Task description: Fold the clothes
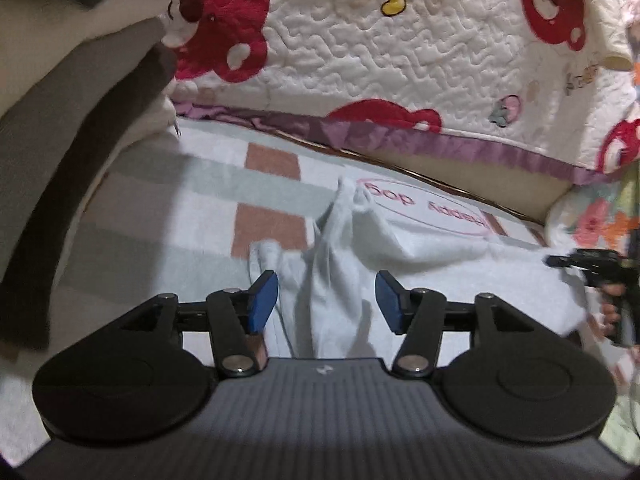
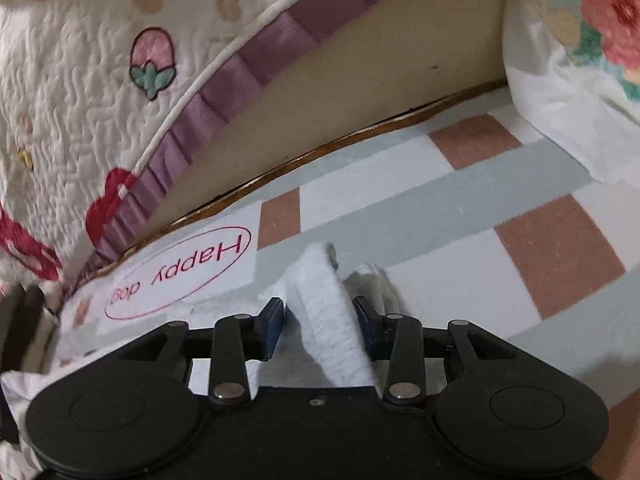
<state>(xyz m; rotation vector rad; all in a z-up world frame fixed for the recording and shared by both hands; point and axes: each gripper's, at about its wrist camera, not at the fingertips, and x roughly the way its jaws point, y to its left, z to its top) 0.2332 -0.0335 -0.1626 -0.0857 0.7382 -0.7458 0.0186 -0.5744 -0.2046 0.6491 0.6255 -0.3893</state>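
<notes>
Left gripper (image 1: 326, 296): black 2-finger claw with blue pads (image 1: 264, 300), jaws spread wide, nothing clamped. A bunched ridge of the garment runs up between the pads without touching either.
Right gripper (image 2: 319, 326): black 2-finger claw, blue pads (image 2: 274, 320) set on both sides of a raised fold of the garment. Pads look to be against the fold, jaws only part-way in, so gripping that fold. Also seen at the right edge of the left wrist view (image 1: 576, 261), at the garment's far edge.
Garment: white fleecy cloth piece with a pink oval "Happy dog" print (image 1: 420, 236) (image 2: 176, 276), lying crumpled on the bedsheet, between the 2 grippers, print side up.
Bedsheet: checked sheet in white, grey-green and brown squares (image 1: 192, 200) (image 2: 440, 200), under the garment.
Quilt: cream quilted blanket with red bear motifs and a purple ruffled border (image 1: 400, 60) (image 2: 80, 80), heaped behind the garment along the bed's far edge.
Floral pillow: white pillow with pink flowers (image 2: 580, 40), far right, resting on the sheet.
Dark band: brown curved strip (image 1: 80, 152), left edge, identity unclear.
</notes>
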